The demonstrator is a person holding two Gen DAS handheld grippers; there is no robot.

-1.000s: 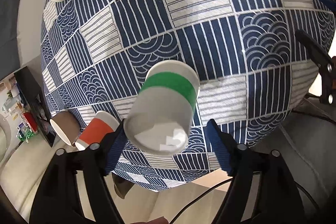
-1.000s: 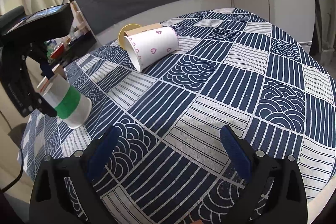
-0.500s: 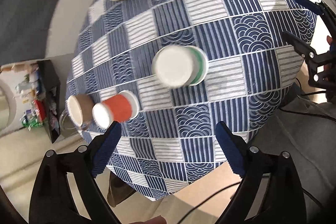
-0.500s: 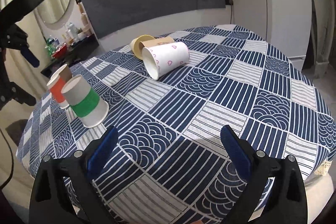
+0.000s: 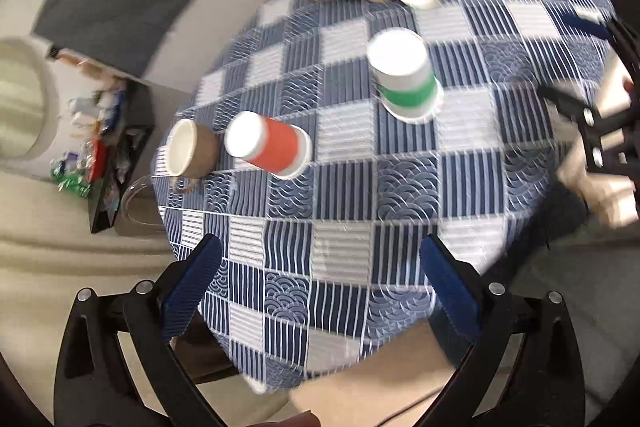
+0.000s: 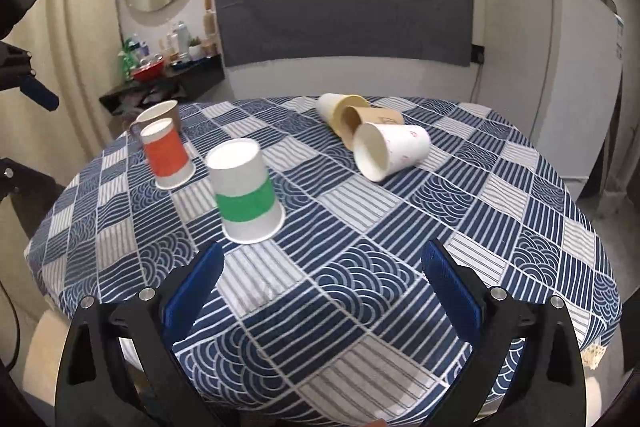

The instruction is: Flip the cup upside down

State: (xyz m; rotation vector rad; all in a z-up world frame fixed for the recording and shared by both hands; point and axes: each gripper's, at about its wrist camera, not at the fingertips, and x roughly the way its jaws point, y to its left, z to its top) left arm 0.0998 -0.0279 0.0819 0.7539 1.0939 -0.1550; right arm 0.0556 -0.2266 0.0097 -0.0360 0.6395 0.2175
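The white paper cup with a green band point(image 6: 246, 193) stands upside down on the patterned tablecloth point(image 6: 360, 267); it also shows in the left wrist view point(image 5: 406, 77). My left gripper point(image 5: 320, 285) is open and empty, high above the table's near edge. My right gripper point(image 6: 320, 285) is open and empty, low over the table, with the green-band cup just beyond its left finger. An orange-band cup point(image 6: 166, 157) stands upside down behind it.
A brown cup point(image 6: 160, 113) stands at the far left edge. Three cups lie on their sides at the back: white with hearts point(image 6: 390, 151), brown point(image 6: 370, 119), white and yellow point(image 6: 336, 107). A shelf with clutter point(image 6: 160, 75) is behind the table.
My left gripper let go of the green-band cup and pulled back and up from the table. The cup now stands upside down. The right gripper backed away a little.
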